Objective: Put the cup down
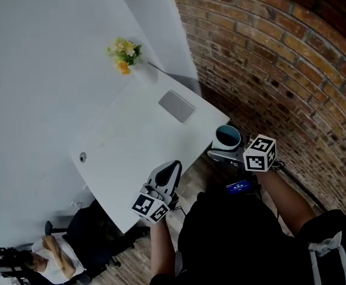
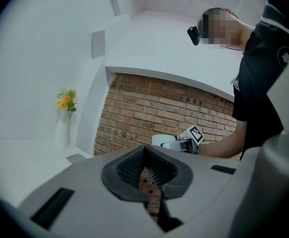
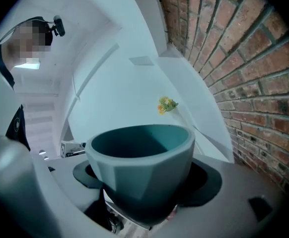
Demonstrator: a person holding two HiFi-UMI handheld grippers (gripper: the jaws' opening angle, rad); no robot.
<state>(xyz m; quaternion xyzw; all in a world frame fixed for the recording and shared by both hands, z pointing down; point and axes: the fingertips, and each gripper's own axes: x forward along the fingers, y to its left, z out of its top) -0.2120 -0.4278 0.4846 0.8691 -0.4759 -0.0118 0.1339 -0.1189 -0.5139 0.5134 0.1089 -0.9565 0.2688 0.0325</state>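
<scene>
faceted matte teal cup (image 3: 139, 167) clamped in the right claw (image 3: 144, 182), just off the corner of the smooth white surface (image 1: 131, 141), rough brick wall (image 1: 268, 58) beside, left claw (image 2: 147, 175) pinched together, ribbed dark pads (image 2: 128, 168)

Your right gripper (image 3: 144, 187) is hiding the bottom of the round teal cup (image 3: 139, 148). The tiny dark round dot (image 1: 82, 157) on the flat white table (image 1: 137, 135) is looking too small to name.

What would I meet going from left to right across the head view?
A seated person → flowers → grey pad on the table → cup.
</scene>
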